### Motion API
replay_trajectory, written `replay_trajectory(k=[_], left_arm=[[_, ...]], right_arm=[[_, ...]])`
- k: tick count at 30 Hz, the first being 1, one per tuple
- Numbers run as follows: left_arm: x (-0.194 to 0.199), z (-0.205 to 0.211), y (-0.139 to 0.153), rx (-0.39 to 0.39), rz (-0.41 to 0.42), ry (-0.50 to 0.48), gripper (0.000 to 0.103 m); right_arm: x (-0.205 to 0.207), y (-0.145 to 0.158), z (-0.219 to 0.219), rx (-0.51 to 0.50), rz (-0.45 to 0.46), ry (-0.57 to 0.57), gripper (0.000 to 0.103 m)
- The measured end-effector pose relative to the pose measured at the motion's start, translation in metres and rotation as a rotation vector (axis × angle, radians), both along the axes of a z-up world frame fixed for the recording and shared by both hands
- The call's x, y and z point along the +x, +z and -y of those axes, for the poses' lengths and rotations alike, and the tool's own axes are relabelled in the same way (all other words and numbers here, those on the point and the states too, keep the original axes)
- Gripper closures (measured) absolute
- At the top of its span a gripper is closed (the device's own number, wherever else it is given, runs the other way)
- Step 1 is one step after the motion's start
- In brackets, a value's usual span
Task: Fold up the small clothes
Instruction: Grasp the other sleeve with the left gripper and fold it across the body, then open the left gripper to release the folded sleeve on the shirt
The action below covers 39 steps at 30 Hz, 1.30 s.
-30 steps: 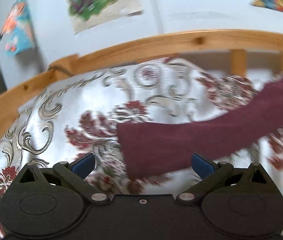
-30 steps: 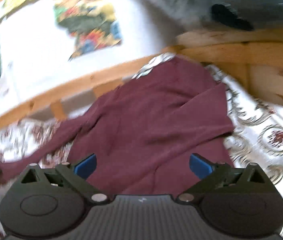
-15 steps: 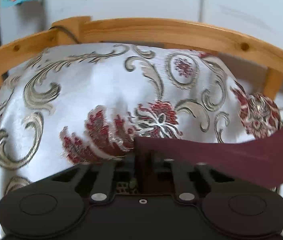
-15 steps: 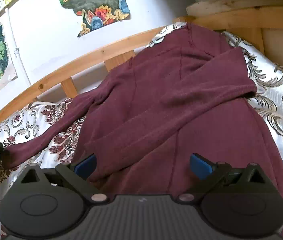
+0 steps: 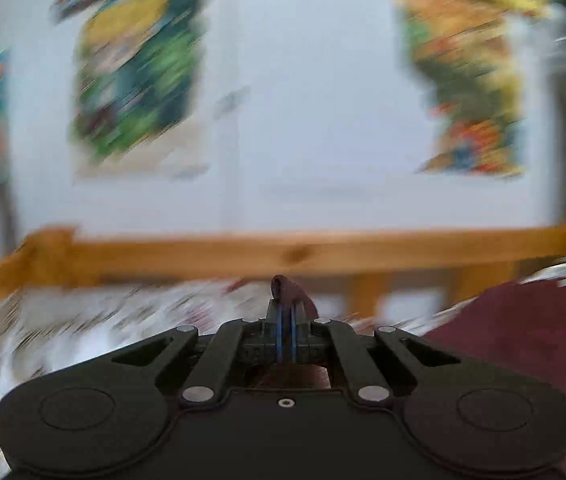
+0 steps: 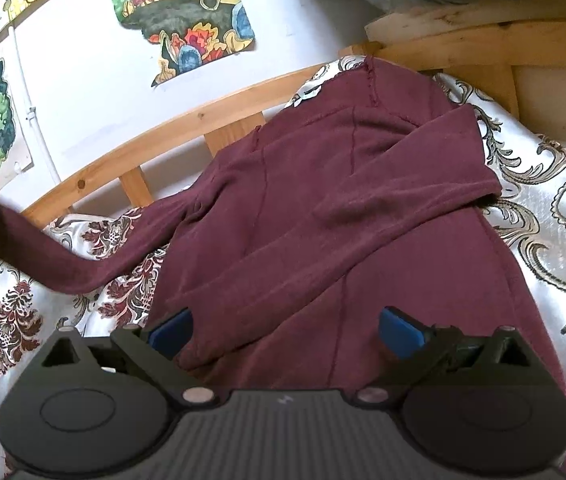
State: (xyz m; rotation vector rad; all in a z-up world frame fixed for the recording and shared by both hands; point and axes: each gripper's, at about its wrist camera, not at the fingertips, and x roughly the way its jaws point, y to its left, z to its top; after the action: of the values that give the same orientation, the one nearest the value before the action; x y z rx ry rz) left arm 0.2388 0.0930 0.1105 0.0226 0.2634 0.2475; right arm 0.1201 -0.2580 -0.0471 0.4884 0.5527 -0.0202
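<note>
- Left gripper [image 5: 286, 322]: matte black housing, two round raised discs at the sides, silver rivets on angled linkage arms, small screw at centre, thin blue pads.
- Right gripper [image 6: 285, 328]: black ribbed top plate with tiny white mark, triangular cut-outs, silver pivots, blue fingertips [image 6: 399, 330].

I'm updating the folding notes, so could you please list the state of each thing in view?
Sweater: spread on the bedspread, one sleeve folded across the body.
Other sleeve: cuff lifted off the bedspread.
Left hand-held gripper: shut on the cuff.
Right hand-held gripper: open, over the sweater's lower part.
</note>
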Motion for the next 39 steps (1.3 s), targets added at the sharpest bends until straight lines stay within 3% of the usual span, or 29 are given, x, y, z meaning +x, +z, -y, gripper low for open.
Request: replay_trajectory(k=[7, 12, 16, 26, 32, 39], left_arm=[[-0.018, 0.113, 0.018, 0.063, 0.106, -0.359, 0.1], [-0.025, 0.175, -0.002, 0.056, 0.096, -0.576, 0.1], [-0.025, 0.217, -0.031, 0.057, 0.024, -0.68, 0.1], [-0.025, 0.248, -0.1, 0.024, -0.149, -0.78, 0.1], [-0.023, 0.246, -0.133, -0.084, -0.283, -0.78, 0.1], [-0.022, 0.254, -0.161, -0.134, -0.379, -0.775, 0.096]], right_arm=[[-0.003, 0.006, 0.021, -0.037, 0.022, -0.056, 0.001], [-0.005, 0.006, 0.047, -0.06, 0.031, -0.124, 0.0], [-0.007, 0.004, 0.068, -0.084, 0.024, -0.182, 0.0], [-0.014, -0.005, 0.103, -0.081, -0.023, -0.309, 0.0], [-0.013, -0.007, 0.102, -0.09, -0.029, -0.316, 0.0], [-0.014, -0.006, 0.104, -0.102, -0.031, -0.315, 0.0]])
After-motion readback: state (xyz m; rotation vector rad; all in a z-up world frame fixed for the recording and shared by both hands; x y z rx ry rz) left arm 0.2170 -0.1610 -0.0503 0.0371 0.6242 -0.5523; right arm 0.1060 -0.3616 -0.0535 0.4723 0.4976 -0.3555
